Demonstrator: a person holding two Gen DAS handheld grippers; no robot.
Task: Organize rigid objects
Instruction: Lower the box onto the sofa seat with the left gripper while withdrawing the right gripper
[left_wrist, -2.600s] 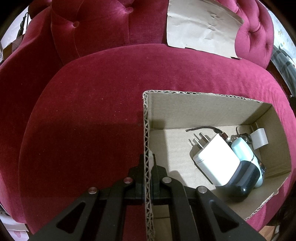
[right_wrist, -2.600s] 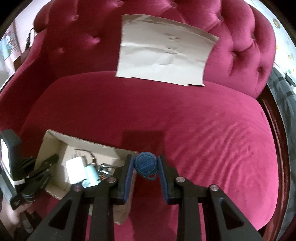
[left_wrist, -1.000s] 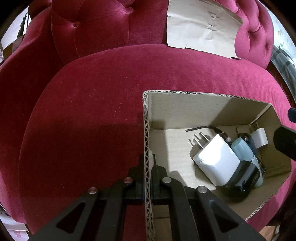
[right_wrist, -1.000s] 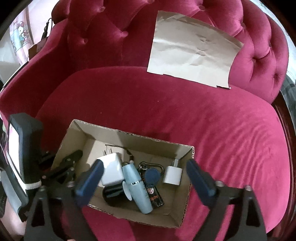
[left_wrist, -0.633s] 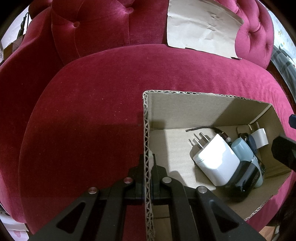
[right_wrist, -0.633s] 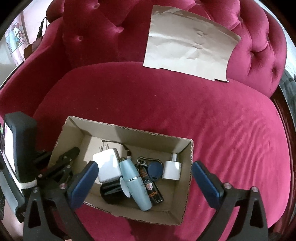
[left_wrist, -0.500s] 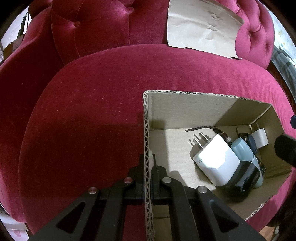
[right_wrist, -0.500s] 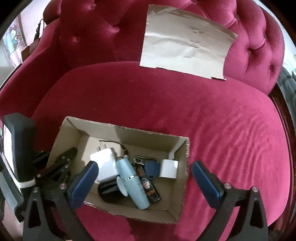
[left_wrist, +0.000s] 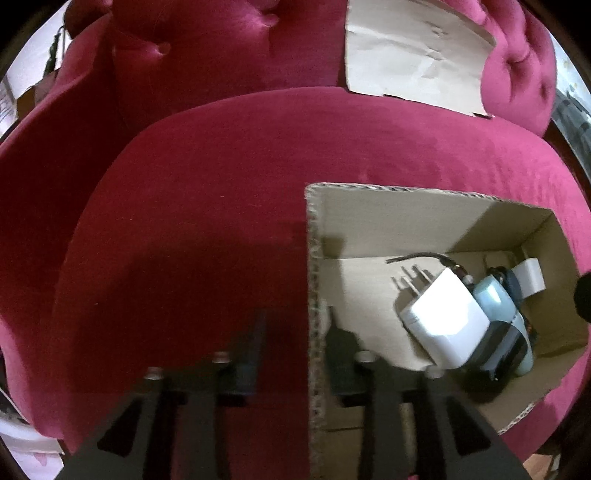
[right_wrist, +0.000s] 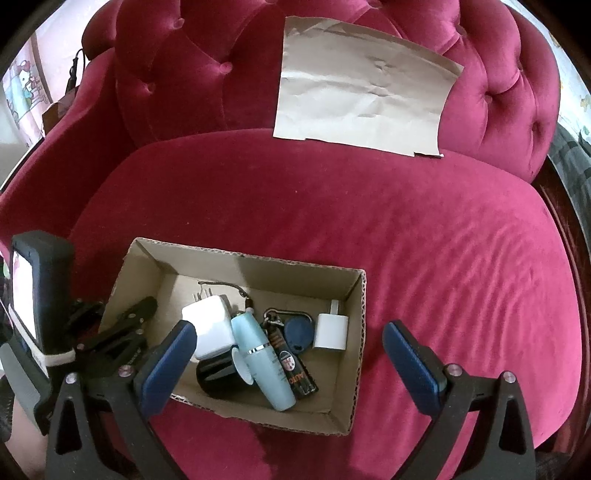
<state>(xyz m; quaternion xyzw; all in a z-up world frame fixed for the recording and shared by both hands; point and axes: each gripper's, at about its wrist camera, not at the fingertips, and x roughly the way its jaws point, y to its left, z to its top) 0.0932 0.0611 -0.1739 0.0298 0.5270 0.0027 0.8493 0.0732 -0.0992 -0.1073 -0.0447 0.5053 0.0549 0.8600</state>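
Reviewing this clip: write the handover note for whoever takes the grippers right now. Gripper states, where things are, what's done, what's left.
Left gripper: jaws have just been opening, straddling the cardboard box wall, pads clear of it.
Right gripper: wide open, empty, above the box.
In the box: big white charger, light blue bottle, black cup, blue key fob, small white plug.
Done: all visible items are boxed.
Left: seat cushion shows nothing loose; probably just withdraw.
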